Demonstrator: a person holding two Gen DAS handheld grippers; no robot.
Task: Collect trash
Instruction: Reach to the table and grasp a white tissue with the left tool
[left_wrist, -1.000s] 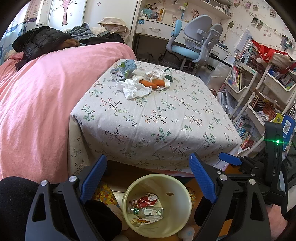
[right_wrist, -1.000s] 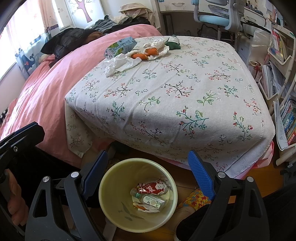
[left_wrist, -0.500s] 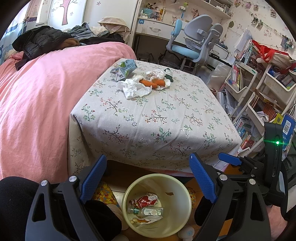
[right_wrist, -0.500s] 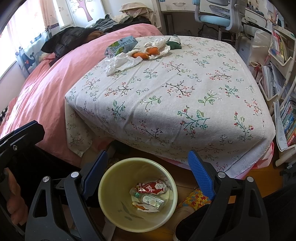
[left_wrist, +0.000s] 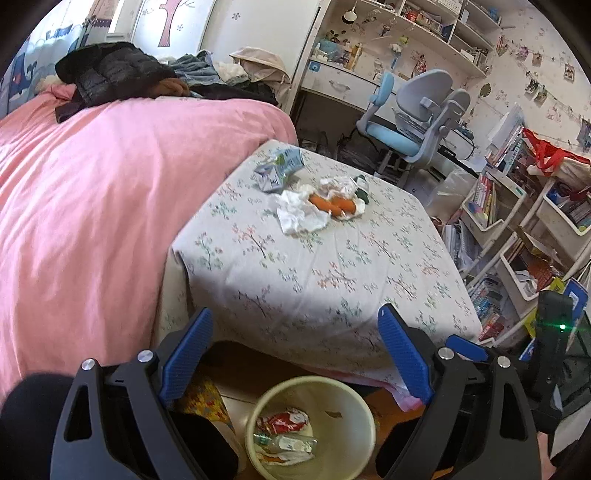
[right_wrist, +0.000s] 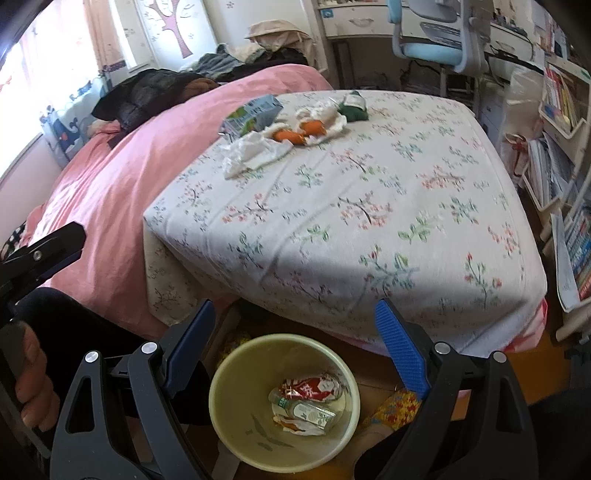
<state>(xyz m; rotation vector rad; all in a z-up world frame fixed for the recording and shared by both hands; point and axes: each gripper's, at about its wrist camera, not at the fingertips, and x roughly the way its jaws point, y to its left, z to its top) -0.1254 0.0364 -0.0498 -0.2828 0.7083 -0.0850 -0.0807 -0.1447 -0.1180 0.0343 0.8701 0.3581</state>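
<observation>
Lifted slightly, the left gripper (left_wrist: 291, 354) hangs open and empty like the right gripper (right_wrist: 293, 347) over the bin (right_wrist: 236, 435), while soft, feather-light crumpled tissue (left_wrist: 297, 216) near the tabletop's far-left corner suits a pinch on its raised folds.

Left gripper (left_wrist: 293, 352), right gripper (right_wrist: 295, 341): black frames, silver screws, ribbed blue jaw pads. Dark sleeve (right_wrist: 74, 325).

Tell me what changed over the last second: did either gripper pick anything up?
No. The left gripper lifted and rolled a little, so its view now shows more of the room; it holds nothing. The right gripper stayed open above the bin. The carton, tissue and bin contents are unmoved.
</observation>
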